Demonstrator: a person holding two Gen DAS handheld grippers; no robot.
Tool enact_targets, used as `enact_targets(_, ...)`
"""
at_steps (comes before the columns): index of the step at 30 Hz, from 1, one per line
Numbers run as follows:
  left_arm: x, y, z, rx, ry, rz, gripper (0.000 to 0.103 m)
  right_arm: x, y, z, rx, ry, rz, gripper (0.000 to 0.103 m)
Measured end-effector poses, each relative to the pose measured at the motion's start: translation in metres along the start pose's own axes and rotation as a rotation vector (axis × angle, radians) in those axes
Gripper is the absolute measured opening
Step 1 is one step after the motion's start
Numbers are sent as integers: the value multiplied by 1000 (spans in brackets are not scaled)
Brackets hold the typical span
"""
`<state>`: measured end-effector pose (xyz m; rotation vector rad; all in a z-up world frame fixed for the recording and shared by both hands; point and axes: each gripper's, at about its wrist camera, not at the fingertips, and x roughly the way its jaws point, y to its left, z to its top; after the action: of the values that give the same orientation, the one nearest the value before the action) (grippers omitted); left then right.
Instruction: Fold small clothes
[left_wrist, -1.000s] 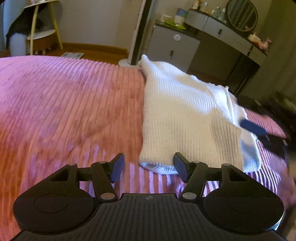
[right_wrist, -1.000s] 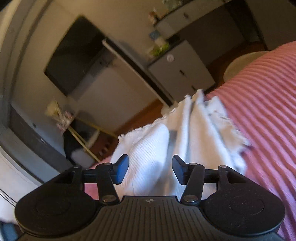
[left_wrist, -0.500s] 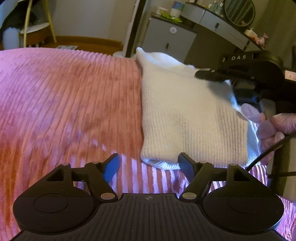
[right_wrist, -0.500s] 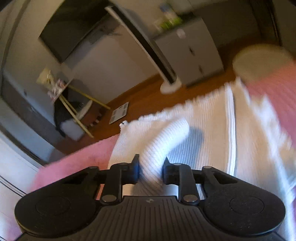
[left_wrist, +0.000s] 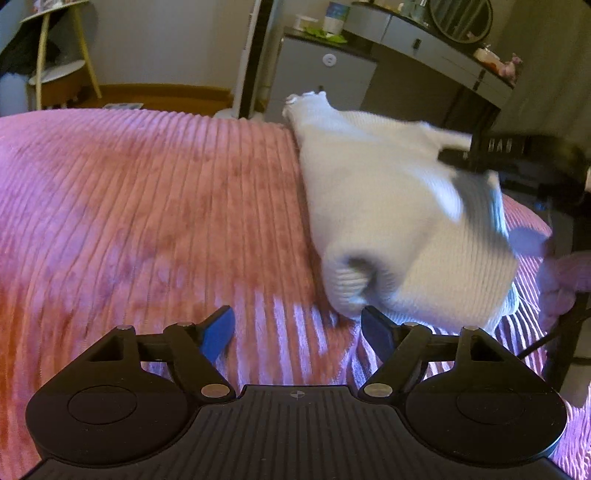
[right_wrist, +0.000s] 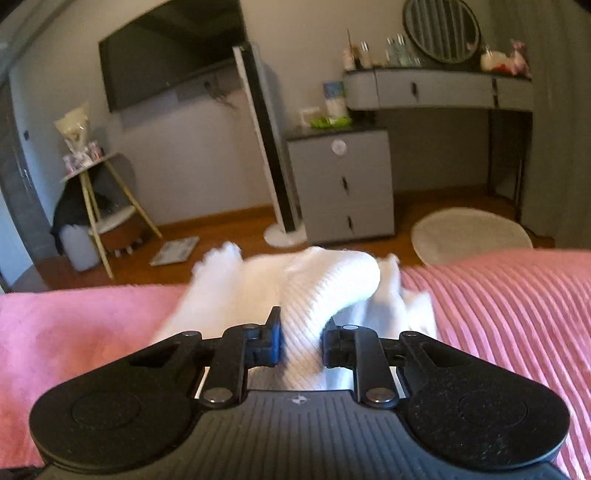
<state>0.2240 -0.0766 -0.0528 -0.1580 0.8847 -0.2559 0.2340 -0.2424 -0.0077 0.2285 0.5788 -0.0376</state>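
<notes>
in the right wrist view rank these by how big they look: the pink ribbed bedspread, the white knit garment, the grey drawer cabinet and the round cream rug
1. Pink ribbed bedspread
2. Grey drawer cabinet
3. White knit garment, close to the cabinet and nearer the camera, so that order is unsure
4. Round cream rug

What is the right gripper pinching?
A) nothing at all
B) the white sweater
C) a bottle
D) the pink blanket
B: in the right wrist view the right gripper has its jaws closed on a fold of the white sweater, raised off the pink blanket.
</notes>
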Motion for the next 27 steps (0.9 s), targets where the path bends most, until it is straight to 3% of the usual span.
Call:
enact_targets(5,5,2,0,-8,-16,7,79,31,-25,-17,67,106,-4,23)
enact_targets(8,7,2,-2,-4,-31,9,77,19,-39,-18,196,102,52,41)
enact_targets(10,8,1,-3,16,-42,16,77,-3,-51,-25,309,87,101,63)
enact_targets(12,7,-1,-2,15,-47,14,77,-27,-61,-42,403,60,163,65)
enact_targets(16,7,1,-2,-11,-49,2,77,-52,-76,-91,589,119,283,65)
enact_targets(20,4,1,-3,-20,-51,3,77,-36,-75,-105,651,161,336,65)
enact_targets(21,4,1,-3,-21,-50,3,77,-32,-77,-106,676,156,362,56)
enact_targets(22,4,1,-4,-26,-50,2,77,-25,-81,-105,724,166,390,33)
enact_targets(23,4,1,-3,-30,-48,0,77,-19,-81,-104,750,181,410,22)
enact_targets(25,4,2,-2,-38,-45,-2,77,-17,-79,-102,742,189,418,17)
enact_targets(27,5,2,-2,-41,-43,1,77,-16,-75,-96,705,181,419,24)
